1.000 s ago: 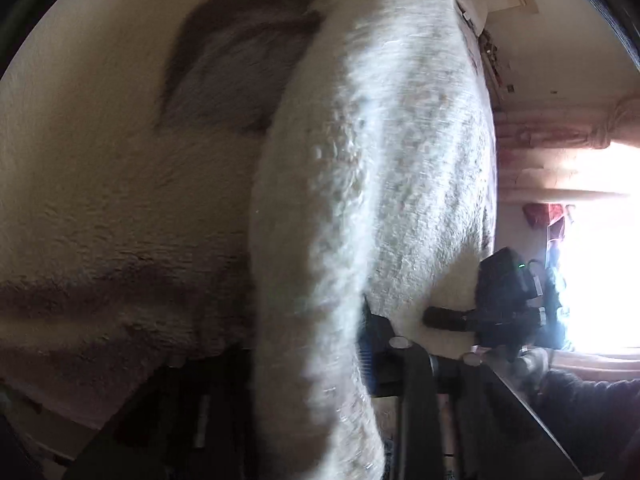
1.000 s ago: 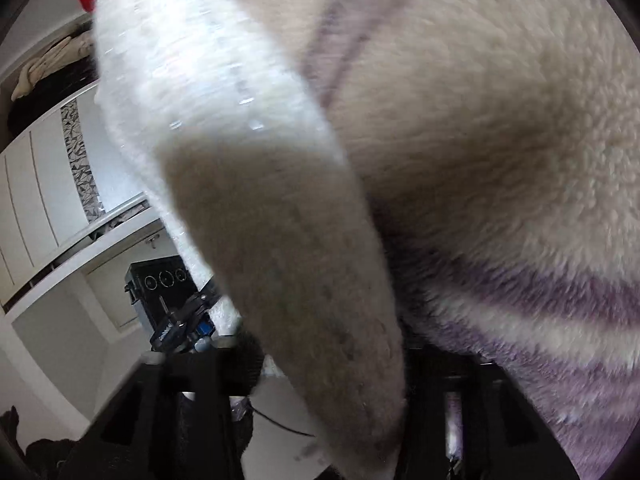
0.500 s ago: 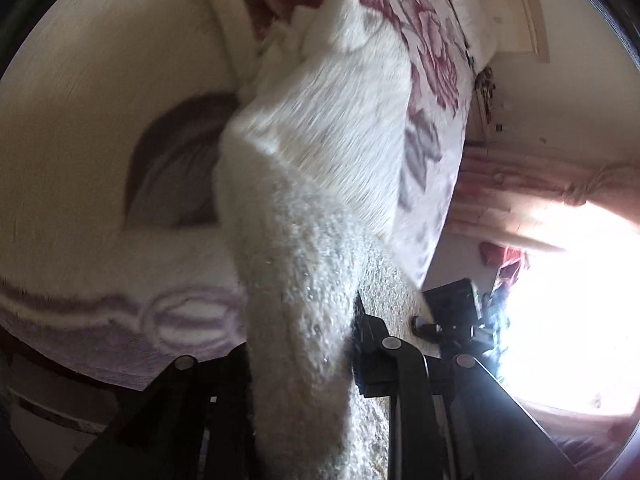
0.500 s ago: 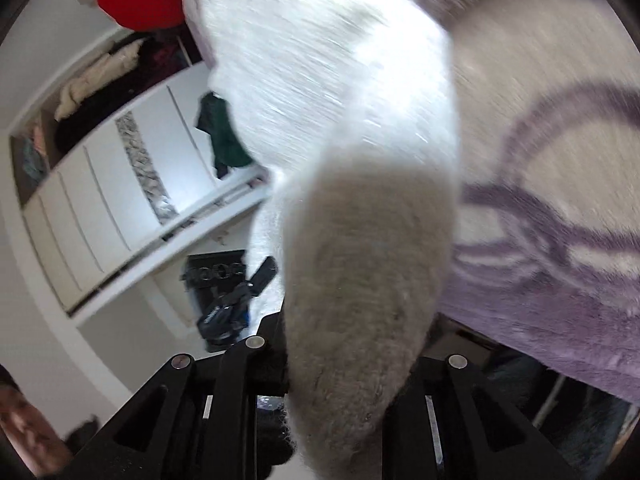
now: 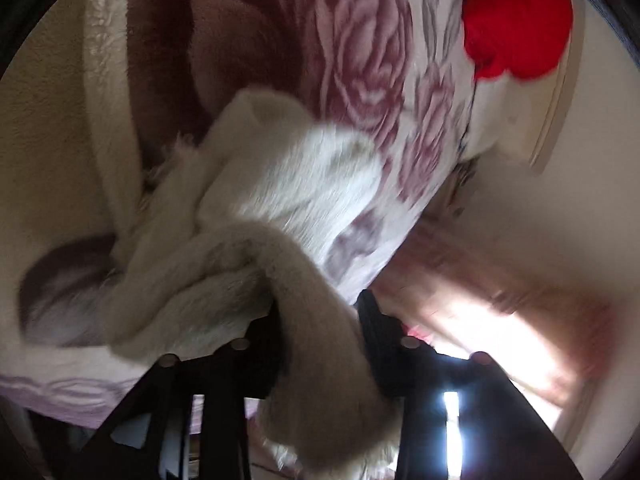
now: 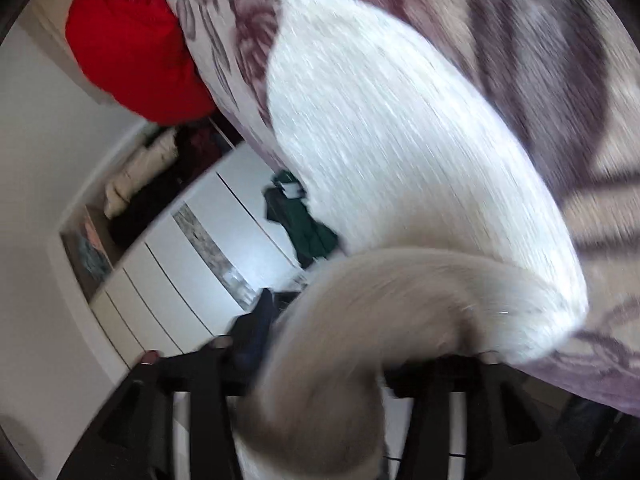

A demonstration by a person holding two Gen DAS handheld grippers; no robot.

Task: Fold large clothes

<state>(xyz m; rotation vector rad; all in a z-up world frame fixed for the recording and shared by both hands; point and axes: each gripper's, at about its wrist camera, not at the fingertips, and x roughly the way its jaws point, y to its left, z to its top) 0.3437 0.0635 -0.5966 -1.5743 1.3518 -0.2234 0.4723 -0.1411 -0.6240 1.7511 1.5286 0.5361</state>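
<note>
Carrying the fuzzy white garment (image 6: 392, 152) over the rose-print blanket (image 5: 360, 40), I am judging that both held edges should be travelling level and taut, so the fold lands square. I am pinching a thick roll of its pile in the left gripper (image 5: 320, 320), jaws pressed onto it. I am clamping another bunch in the right gripper (image 6: 340, 356), likewise narrowed around fabric. Both views are blurring.

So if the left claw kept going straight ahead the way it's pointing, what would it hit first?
Most likely the fluffy white garment it is clamped on, bunched just ahead of the left claw; beyond that lies the rose-patterned blanket. Depth is unclear through blur.
</note>
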